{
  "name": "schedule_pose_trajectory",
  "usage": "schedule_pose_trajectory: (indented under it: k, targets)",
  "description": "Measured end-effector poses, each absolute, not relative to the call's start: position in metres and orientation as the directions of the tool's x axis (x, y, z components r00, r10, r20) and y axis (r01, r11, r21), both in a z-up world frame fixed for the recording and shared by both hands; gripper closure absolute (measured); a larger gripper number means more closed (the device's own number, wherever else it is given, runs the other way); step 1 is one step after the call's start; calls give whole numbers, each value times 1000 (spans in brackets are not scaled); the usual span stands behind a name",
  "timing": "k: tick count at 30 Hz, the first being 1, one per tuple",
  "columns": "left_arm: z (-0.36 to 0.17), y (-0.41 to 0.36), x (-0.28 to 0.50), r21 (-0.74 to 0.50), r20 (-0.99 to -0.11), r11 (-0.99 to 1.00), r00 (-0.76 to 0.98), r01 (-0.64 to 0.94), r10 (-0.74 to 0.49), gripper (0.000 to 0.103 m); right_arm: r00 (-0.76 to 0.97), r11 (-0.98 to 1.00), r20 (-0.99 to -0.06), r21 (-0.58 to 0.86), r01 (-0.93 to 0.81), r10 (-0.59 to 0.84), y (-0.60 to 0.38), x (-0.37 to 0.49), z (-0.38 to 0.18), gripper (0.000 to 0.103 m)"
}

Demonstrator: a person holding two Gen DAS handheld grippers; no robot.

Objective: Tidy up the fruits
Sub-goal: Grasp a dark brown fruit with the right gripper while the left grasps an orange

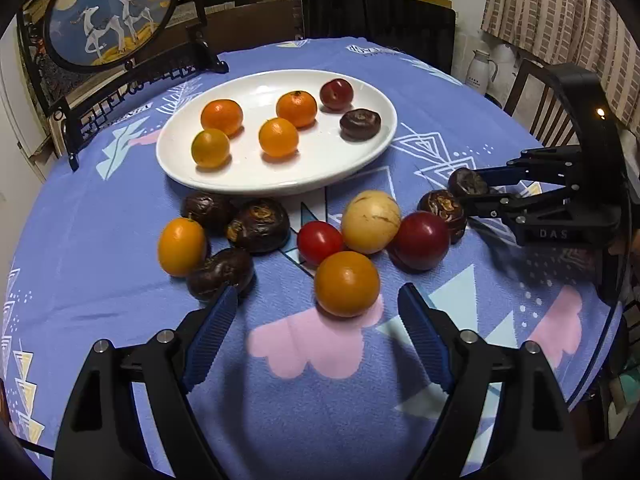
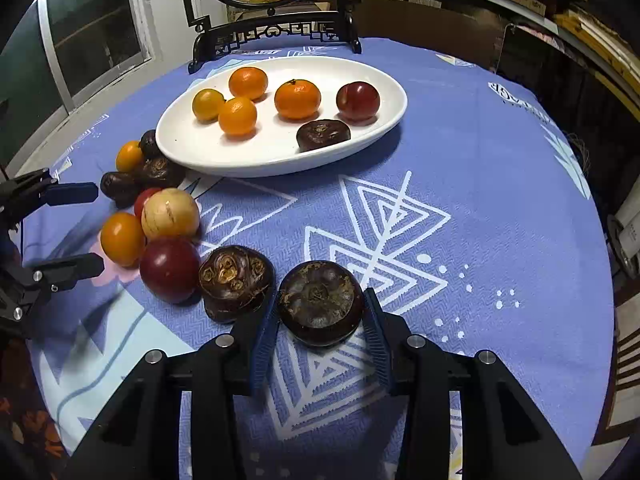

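- Water chestnut (image 2: pixel 320 304) sits between the jaws of the right gripper (image 2: pixel 320 344), both pads at or against its flanks; jaws closed on it, fruit on the table (image 2: pixel 500 200), not lifted.
- Risk: grip is low on a rounded, flattish body; it may squirt forward on lift.
- Risk: neighbouring water chestnut (image 2: pixel 236 282) touches the left pad at 9 o'clock, and could be dragged or nudged into the dark red plum (image 2: pixel 170 268).
- Left gripper (image 1: pixel 318 332) jaws open, empty; orange fruit (image 1: pixel 346 283) lies just ahead at 12 o'clock, not yet between the pads.
- Risk: closing early would push it into the cluster of loose fruit.
- Room: white plate (image 2: pixel 380 136) at 12 o'clock has bare space in its near half; table open toward 1–3 o'clock, its edge well off; the grippers stay apart.
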State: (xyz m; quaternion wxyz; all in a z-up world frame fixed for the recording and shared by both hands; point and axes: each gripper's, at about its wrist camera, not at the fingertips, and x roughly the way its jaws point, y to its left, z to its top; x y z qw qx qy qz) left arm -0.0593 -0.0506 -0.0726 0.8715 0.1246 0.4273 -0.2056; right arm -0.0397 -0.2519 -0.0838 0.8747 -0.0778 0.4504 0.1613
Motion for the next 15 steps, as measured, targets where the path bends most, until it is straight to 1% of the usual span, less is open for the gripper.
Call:
schedule_pose_trajectory:
  k: [6, 12, 14, 15]
  targets:
    - [-77, -65, -56, 46, -801, 875, 542, 481, -256, 23, 547, 942, -808, 31, -333, 220, -259, -49, -81, 61]
    - [-84, -72, -45, 39, -816, 888, 528, 458, -236, 23, 547, 943, -805, 44, -331, 230, -263, -58, -80, 61]
    - [-85, -73, -42, 30, -817, 891, 525, 452, -239, 25, 546, 942, -804, 51, -331, 235, -264, -60, -79, 61]
    - [-85, -74, -42, 28, -818, 893, 524, 450, -238, 30, 546, 942, -804, 54, -331, 238, -264, -60, -79, 61]
